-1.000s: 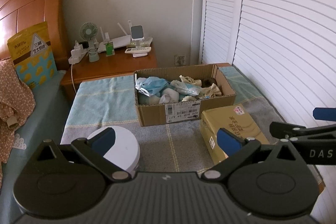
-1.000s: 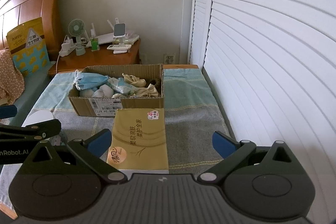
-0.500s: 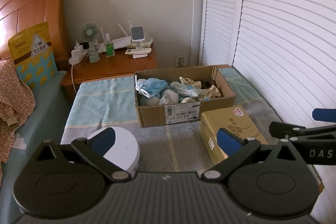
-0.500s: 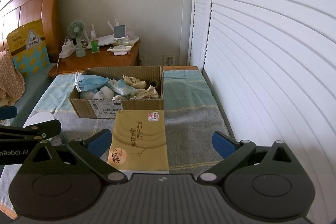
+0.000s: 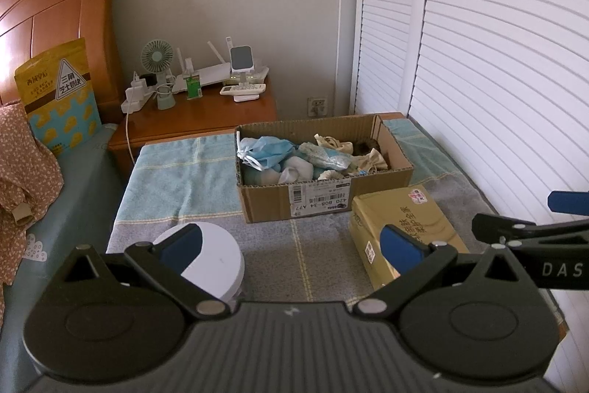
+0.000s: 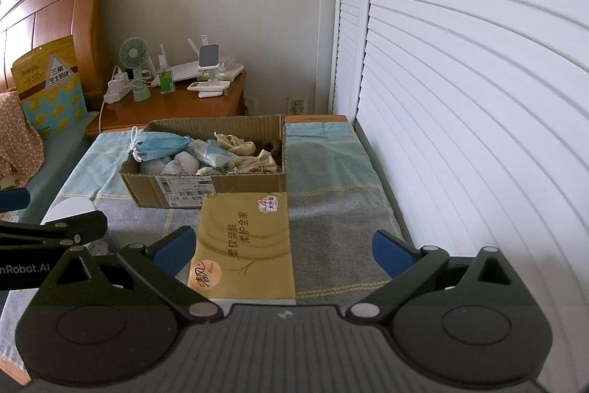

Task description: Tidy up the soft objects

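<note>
- Soft things, a blue face mask, pale rolled socks and beige cloth pouches, are lying in the open brown cardboard box at twelve o'clock.
- Both my left tongs and right tongs are hanging spread wide, gripping nothing.
- I am judging this fits either sorting ahead or sorting done; the yellow tissue pack is lying just at six o'clock of the box.

in the left wrist view a cardboard box sits mid-frame on the cloth-covered surface, soft items inside. a tissue pack lies lower right of it, a round lid lower left. a nightstand stands behind, upper left.
</note>
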`<action>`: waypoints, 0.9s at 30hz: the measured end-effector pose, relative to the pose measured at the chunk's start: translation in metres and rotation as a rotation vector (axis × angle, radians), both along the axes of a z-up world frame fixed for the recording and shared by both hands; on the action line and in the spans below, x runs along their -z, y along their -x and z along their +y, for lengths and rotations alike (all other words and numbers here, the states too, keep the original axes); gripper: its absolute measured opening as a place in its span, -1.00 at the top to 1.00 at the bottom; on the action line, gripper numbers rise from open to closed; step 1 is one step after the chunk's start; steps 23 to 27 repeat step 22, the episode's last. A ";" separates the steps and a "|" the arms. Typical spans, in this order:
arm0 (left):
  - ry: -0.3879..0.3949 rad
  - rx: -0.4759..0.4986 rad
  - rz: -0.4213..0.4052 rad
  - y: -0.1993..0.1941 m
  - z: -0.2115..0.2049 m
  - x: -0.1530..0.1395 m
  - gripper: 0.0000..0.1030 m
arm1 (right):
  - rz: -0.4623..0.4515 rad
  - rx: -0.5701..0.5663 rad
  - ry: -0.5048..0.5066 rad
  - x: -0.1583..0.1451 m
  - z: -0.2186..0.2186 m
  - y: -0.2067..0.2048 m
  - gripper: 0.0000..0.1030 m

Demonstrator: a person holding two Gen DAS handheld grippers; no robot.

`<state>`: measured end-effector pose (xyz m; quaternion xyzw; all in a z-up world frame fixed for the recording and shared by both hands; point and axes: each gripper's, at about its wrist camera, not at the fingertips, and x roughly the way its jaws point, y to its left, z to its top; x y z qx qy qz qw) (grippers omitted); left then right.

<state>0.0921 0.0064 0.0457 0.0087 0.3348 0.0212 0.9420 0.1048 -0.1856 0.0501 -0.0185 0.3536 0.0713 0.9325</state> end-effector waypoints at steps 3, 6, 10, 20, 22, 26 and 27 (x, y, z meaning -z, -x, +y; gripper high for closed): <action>-0.002 0.000 -0.002 0.000 0.000 0.000 -0.98 | -0.001 -0.001 0.000 0.000 0.000 0.000 -1.00; -0.001 0.000 -0.003 0.000 0.000 0.000 -0.98 | -0.002 0.000 0.002 0.000 0.000 0.000 -1.00; 0.000 0.001 -0.003 0.000 0.000 0.000 -0.98 | 0.000 0.004 0.005 0.001 0.000 -0.001 -1.00; 0.004 0.001 -0.004 0.000 0.000 -0.002 -0.98 | -0.004 0.006 0.010 0.000 -0.001 0.001 -1.00; 0.003 0.001 -0.004 0.000 0.000 -0.002 -0.98 | -0.004 0.006 0.010 0.000 -0.001 0.001 -1.00; 0.003 0.001 -0.004 0.000 0.000 -0.002 -0.98 | -0.004 0.006 0.010 0.000 -0.001 0.001 -1.00; 0.003 0.001 -0.004 0.000 0.000 -0.002 -0.98 | -0.004 0.006 0.010 0.000 -0.001 0.001 -1.00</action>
